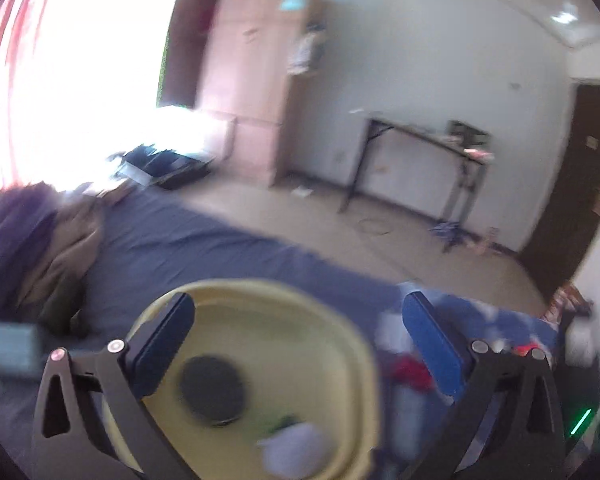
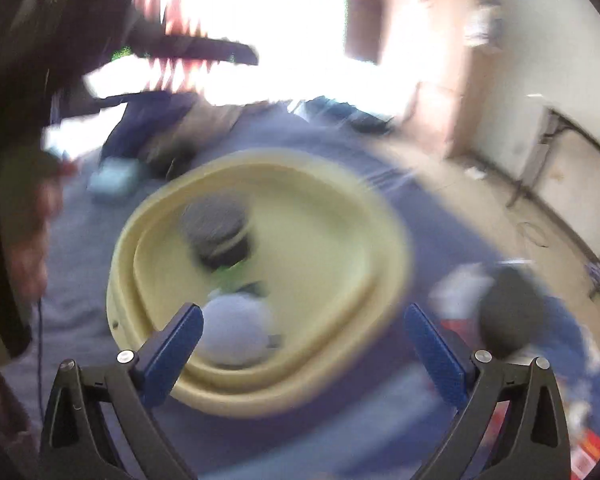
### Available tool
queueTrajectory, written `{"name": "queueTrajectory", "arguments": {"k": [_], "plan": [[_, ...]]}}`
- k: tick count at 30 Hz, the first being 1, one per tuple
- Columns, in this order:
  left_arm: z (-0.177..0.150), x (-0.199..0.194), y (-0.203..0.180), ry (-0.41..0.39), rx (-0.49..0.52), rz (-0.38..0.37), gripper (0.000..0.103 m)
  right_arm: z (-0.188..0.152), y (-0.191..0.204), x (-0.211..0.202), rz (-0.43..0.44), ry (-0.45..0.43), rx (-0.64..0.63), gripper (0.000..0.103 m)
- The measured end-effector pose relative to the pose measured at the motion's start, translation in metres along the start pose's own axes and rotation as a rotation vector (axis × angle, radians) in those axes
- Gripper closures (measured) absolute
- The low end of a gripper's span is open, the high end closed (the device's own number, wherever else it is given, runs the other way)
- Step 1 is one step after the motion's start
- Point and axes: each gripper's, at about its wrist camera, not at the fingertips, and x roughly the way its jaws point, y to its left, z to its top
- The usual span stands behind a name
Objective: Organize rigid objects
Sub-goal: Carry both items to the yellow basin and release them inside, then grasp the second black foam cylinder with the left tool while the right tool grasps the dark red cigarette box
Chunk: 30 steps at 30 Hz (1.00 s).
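Observation:
A pale yellow basin (image 1: 352, 364) sits on a blue bedsheet, and it also shows in the right wrist view (image 2: 384, 236). Inside lie a dark round lidded object (image 1: 212, 390) (image 2: 216, 230), a pale grey-white object (image 1: 296, 450) (image 2: 236, 330) and something green (image 2: 232, 272). My left gripper (image 1: 296, 344) is open and empty just above the basin's near side. My right gripper (image 2: 304, 340) is open and empty over the basin's near rim. A dark oval object (image 2: 510, 312) lies on the bed right of the basin. Both views are blurred.
Loose red, white and blue items (image 1: 412, 368) lie on the bed right of the basin. A light blue box (image 1: 14, 346) and a heap of brown and dark clothes (image 1: 52, 248) lie to the left. A wardrobe (image 1: 256, 80), a folding table (image 1: 420, 136) and a dark door (image 1: 572, 184) stand beyond.

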Motion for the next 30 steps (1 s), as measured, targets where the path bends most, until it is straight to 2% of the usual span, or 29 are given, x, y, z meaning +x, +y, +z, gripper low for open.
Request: {"name": "queueTrajectory", "arguments": {"k": [2, 5, 6, 7, 9, 11, 13, 14, 19, 22, 24, 26, 28, 30], "plan": [[0.0, 0.007, -0.025, -0.007, 0.035, -0.06, 0.0, -0.01, -0.04, -0.055, -0.096, -0.088, 0.096, 0.0], [-0.008, 0.038, -0.068, 0.041, 0.066, -0.172, 0.0, -0.041, -0.091, -0.13, -0.292, -0.196, 0.252, 0.0], [-0.015, 0.052, -0.085, 0.058, 0.086, -0.205, 0.0, -0.058, -0.113, -0.158, -0.392, -0.218, 0.334, 0.0], [-0.019, 0.062, -0.096, 0.068, 0.101, -0.215, 0.0, -0.081, -0.128, -0.185, -0.441, -0.235, 0.403, 0.0], [-0.033, 0.083, -0.117, 0.08, 0.153, -0.225, 0.0, -0.121, -0.16, -0.215, -0.475, -0.269, 0.553, 0.0], [-0.046, 0.103, -0.132, 0.111, 0.218, -0.176, 0.0, -0.141, -0.185, -0.216, -0.514, -0.259, 0.643, 0.0], [-0.055, 0.113, -0.141, 0.133, 0.254, -0.131, 0.0, -0.151, -0.205, -0.206, -0.556, -0.143, 0.682, 0.0], [-0.059, 0.117, -0.144, 0.144, 0.264, -0.131, 0.0, -0.159, -0.211, -0.201, -0.587, -0.095, 0.692, 0.0], [-0.067, 0.124, -0.147, 0.164, 0.257, -0.119, 0.0, -0.186, -0.254, -0.204, -0.691, -0.041, 0.822, 0.0], [-0.07, 0.125, -0.147, 0.168, 0.251, -0.133, 0.0, -0.198, -0.282, -0.185, -0.677, 0.049, 0.881, 0.0], [-0.072, 0.128, -0.15, 0.161, 0.27, -0.121, 0.0, -0.206, -0.293, -0.175, -0.634, 0.081, 0.948, 0.0], [-0.073, 0.13, -0.154, 0.149, 0.283, -0.115, 0.0, -0.21, -0.3, -0.168, -0.582, 0.064, 1.013, 0.0], [-0.074, 0.132, -0.157, 0.143, 0.282, -0.126, 0.0, -0.21, -0.302, -0.164, -0.604, 0.041, 1.06, 0.0], [-0.074, 0.134, -0.157, 0.144, 0.268, -0.139, 0.0, -0.216, -0.305, -0.169, -0.631, 0.032, 1.055, 0.0]]}}
